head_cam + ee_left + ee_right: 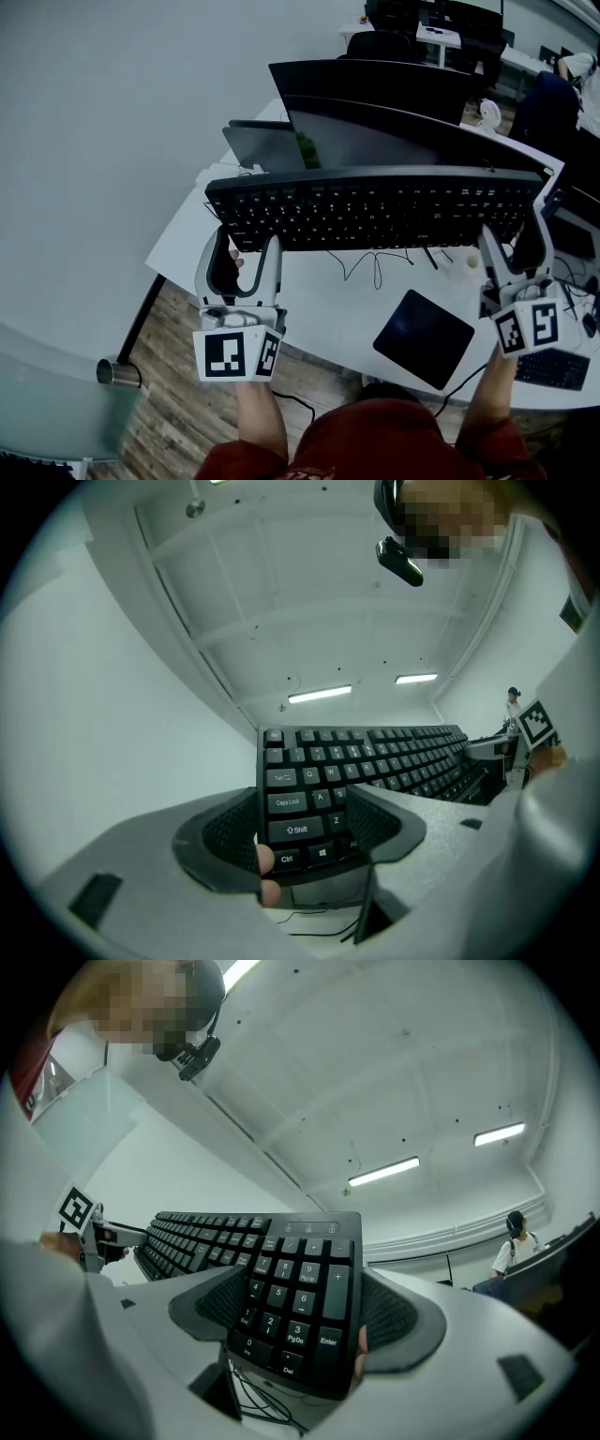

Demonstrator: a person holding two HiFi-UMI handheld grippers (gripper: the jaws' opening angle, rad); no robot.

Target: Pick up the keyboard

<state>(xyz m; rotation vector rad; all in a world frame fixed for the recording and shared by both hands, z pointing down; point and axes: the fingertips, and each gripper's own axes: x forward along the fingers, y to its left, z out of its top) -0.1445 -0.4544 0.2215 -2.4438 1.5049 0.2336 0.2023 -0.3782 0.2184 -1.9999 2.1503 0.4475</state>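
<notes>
- The white tabletop (328, 309) lies below everything else. From the head view, the task's thing looks to be raised clear of it rather than resting on it.
- The keyboard (375, 208) hangs in front of the dark monitor (375, 94). Its long axis runs left to right across the person's front, keys facing up, with the bottom key row on the edge nearest the person.
- The coming move turns on one relation: the keyboard spans the 2 grippers end to end, so neither hand is the nearer one. I judge that any further lift has to be shared evenly, or the long board will tip.
- The black mouse pad (424, 337) lies flat on the tabletop, below and well apart from the keyboard.
- The left gripper (242, 262) has its jaws clamped on the keyboard's left end — its own view shows the Ctrl and Shift keys between the pads.
- The right gripper (516, 251) has its jaws clamped on the numeric-pad end, with the Enter and Del keys nearest its camera.
- A thin cable (375, 267) droops from under the keyboard's middle toward the tabletop — it could snag if the keyboard is carried far.
</notes>
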